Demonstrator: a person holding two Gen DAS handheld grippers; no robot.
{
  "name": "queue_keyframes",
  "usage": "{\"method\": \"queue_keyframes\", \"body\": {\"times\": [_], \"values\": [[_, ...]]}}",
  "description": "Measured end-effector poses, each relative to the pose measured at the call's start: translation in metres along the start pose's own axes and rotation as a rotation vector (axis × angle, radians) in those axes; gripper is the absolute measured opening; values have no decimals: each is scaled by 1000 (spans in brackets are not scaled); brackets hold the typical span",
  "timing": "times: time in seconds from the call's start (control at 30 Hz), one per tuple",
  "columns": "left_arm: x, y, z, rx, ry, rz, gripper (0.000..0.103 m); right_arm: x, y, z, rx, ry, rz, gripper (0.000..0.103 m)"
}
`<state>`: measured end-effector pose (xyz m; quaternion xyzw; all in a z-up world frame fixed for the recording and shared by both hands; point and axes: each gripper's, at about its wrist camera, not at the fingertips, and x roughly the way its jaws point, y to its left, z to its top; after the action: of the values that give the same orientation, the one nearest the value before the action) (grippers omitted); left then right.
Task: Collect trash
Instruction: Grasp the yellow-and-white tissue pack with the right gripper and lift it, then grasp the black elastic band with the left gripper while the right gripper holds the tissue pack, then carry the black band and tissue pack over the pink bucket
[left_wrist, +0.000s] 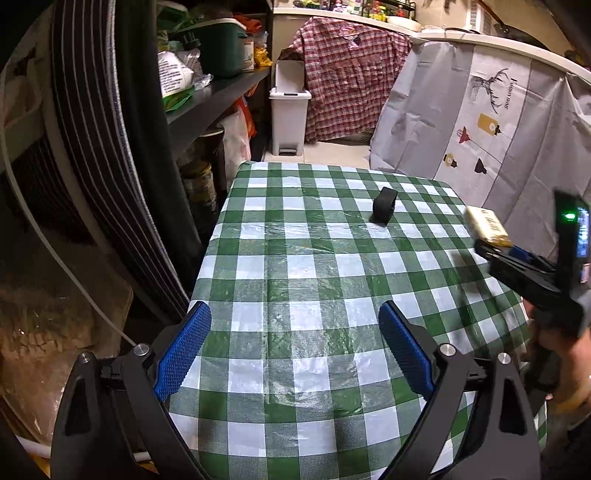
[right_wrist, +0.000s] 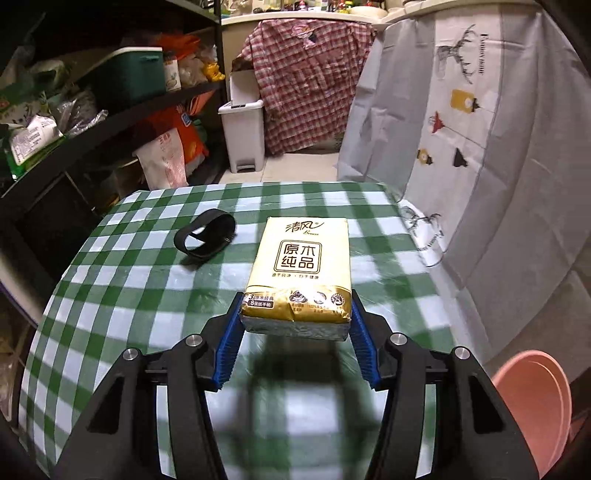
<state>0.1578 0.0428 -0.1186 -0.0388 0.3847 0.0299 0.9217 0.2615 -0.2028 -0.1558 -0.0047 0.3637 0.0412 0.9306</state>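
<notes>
Green-and-white checked tablecloth (right_wrist: 110, 295) is overflown by the right gripper (right_wrist: 295, 325), clamped on a yellow plastic-wrapped tissue pack (right_wrist: 299, 269) held above it; the left gripper (left_wrist: 295, 350) is spread wide, nothing between its fingers.

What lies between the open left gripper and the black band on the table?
Only bare checkered tablecloth separates the left gripper from the black band, as the left wrist view shows.
</notes>
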Motion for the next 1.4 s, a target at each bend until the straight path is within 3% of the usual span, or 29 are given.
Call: {"method": "queue_keyframes", "body": {"times": [0.17, 0.37, 0.53, 0.7, 0.8, 1.0, 1.07, 1.13, 1.17, 1.4], "values": [[9, -13, 0, 56, -1, -71, 89, -39, -24, -3, -45, 16, -4, 54], [58, -44, 35, 60, -38, -155, 89, -89, -60, -1, -62, 20, -12, 54], [114, -75, 57, 82, -55, -156, 89, -105, -94, -13, -28, 38, -30, 54], [151, -101, 67, 155, -56, -119, 88, -102, -119, -32, 23, 66, -19, 54], [167, -104, 76, 148, -48, -110, 88, -95, -127, -37, 36, 85, -5, 54], [188, -108, 89, 145, 16, -143, 74, -93, -139, -39, 69, 81, 17, 54], [193, -111, 90, 154, 35, -148, 60, -92, -141, -39, 75, 81, 18, 54], [196, -110, 89, 157, 51, -149, 35, -90, -142, -40, 81, 88, 25, 54], [196, -110, 89, 156, 54, -152, 28, -90, -142, -40, 83, 91, 27, 54], [172, -102, 88, 134, -4, -156, 23, -91, -136, -39, 62, 91, 42, 54]]}}
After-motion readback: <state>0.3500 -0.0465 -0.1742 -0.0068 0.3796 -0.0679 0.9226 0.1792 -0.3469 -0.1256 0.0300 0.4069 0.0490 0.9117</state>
